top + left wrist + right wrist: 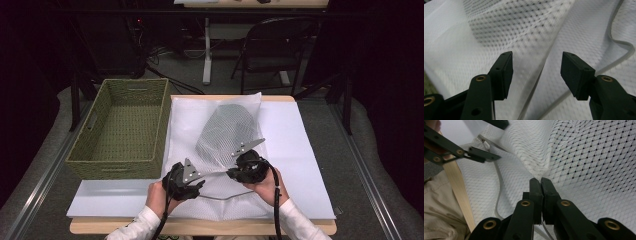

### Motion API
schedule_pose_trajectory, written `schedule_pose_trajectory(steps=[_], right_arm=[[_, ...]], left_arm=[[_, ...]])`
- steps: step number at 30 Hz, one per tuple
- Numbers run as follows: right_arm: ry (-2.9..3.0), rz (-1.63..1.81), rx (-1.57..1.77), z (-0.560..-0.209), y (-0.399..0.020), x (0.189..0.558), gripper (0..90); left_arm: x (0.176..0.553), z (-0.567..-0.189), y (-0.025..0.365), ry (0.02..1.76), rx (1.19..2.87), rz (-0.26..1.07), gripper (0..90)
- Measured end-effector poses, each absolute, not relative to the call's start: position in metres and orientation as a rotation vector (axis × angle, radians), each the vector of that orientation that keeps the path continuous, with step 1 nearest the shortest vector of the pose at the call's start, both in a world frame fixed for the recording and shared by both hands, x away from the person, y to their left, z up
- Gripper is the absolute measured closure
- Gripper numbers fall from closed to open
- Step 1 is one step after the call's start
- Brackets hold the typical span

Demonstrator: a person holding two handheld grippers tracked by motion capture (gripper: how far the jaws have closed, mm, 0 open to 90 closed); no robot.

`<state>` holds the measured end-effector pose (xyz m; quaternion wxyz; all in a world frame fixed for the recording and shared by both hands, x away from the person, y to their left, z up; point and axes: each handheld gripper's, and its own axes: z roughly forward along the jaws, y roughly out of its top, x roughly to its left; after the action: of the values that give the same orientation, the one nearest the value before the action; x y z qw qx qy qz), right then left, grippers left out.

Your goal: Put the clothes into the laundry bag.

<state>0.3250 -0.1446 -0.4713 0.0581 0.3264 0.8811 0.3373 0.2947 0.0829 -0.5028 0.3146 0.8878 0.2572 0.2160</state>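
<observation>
White mesh laundry bag (227, 132) with dark contents lies rumpled on the table.

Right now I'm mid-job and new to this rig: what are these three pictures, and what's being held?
A person at a table holds a two-jaw tool in each hand. The high view looks down from above: left gripper, right gripper, a white mesh laundry bag with something dark inside it, lying on a white sheet, and an empty woven basket to the left. The other two pictures come from cameras riding on each tool, looking along its black jaws. The right gripper is pinched shut on a fold of the mesh. The left gripper stands open just above the mesh, gripping nothing.
</observation>
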Motion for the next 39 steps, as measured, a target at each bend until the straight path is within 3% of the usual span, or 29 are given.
schedule_pose_trajectory(steps=[5, 11, 18, 39], right_arm=[[2.688, 1.002, 0.988, -0.475, -0.145, 0.323, 88.5], [2.728, 0.965, 0.958, -0.484, -0.142, 0.32, 88.3], [2.767, 0.928, 0.951, -0.494, -0.142, 0.318, 88.2], [2.885, 0.722, 0.924, -0.534, -0.138, 0.324, 88.1]], left_arm=[[0.302, -0.512, 0.075, 0.612, 2.374, 0.535, 71.0], [0.308, -0.522, 0.076, 0.592, 2.432, 0.387, 87.9], [0.313, -0.532, 0.076, 0.547, 2.525, 0.232, 88.3], [0.312, -0.538, 0.075, 0.497, 2.587, 0.146, 87.5]])
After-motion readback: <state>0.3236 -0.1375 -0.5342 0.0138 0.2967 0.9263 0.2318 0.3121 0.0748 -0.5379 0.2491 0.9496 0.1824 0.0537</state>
